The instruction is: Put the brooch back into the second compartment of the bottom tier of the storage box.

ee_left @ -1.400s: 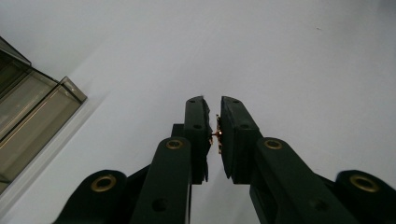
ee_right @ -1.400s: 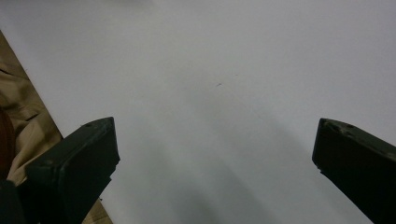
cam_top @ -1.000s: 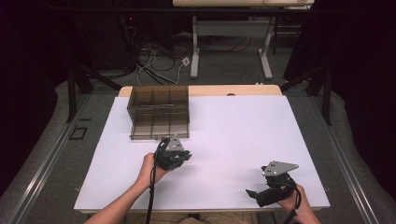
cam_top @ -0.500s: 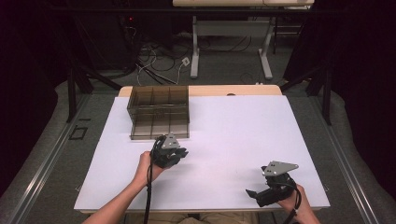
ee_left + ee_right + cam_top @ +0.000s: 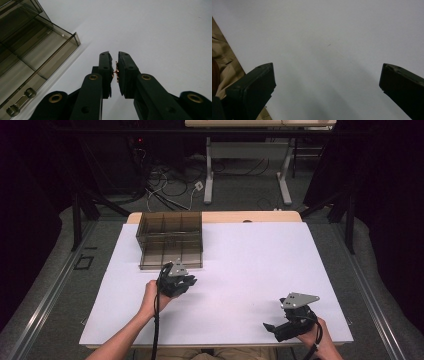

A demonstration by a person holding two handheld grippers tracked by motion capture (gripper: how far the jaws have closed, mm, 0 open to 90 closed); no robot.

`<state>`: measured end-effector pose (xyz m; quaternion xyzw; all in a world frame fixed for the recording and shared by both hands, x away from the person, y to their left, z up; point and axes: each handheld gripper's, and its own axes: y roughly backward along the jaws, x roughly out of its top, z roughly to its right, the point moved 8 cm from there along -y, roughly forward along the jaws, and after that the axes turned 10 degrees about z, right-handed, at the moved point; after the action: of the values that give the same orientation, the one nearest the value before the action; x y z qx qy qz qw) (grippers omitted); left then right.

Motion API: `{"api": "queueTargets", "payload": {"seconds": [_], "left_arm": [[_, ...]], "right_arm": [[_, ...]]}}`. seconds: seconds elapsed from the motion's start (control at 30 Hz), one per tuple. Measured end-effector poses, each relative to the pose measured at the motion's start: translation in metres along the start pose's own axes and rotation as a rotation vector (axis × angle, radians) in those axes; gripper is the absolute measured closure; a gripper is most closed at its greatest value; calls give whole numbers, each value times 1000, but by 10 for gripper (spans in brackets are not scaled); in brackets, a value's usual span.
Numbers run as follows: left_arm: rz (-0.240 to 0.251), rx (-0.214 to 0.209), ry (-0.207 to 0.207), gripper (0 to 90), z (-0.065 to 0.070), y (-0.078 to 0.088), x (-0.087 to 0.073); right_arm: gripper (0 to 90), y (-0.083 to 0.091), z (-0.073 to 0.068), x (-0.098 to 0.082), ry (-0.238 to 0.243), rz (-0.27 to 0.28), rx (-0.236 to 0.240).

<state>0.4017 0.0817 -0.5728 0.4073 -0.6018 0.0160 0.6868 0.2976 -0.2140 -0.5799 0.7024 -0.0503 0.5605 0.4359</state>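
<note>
One smoky see-through organizer box [image 5: 170, 240] stands at the far left of the single white desk [image 5: 250, 270]. Two tongs are over the desk: the left tongs [image 5: 186, 281] just beside the box, with one small copper-coloured part [image 5: 116, 71] pinched between their pads (too small to identify), and the right tongs [image 5: 270, 326] at the near right.

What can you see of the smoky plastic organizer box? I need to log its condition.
The organizer box is translucent, brown-tinted plastic, split by thin walls into compartments. It sits flat at the white table's far left part. The left gripper view shows a metal clasp on its near edge. Nothing touches it; the left gripper hovers just before it.
</note>
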Motion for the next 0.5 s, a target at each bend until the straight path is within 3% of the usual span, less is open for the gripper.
{"api": "queueTargets", "payload": {"seconds": [0.5], "left_arm": [[-1,40,9,814,-16,5,-3]], "right_arm": [[0,0,0,0,-1,0,1]]}}
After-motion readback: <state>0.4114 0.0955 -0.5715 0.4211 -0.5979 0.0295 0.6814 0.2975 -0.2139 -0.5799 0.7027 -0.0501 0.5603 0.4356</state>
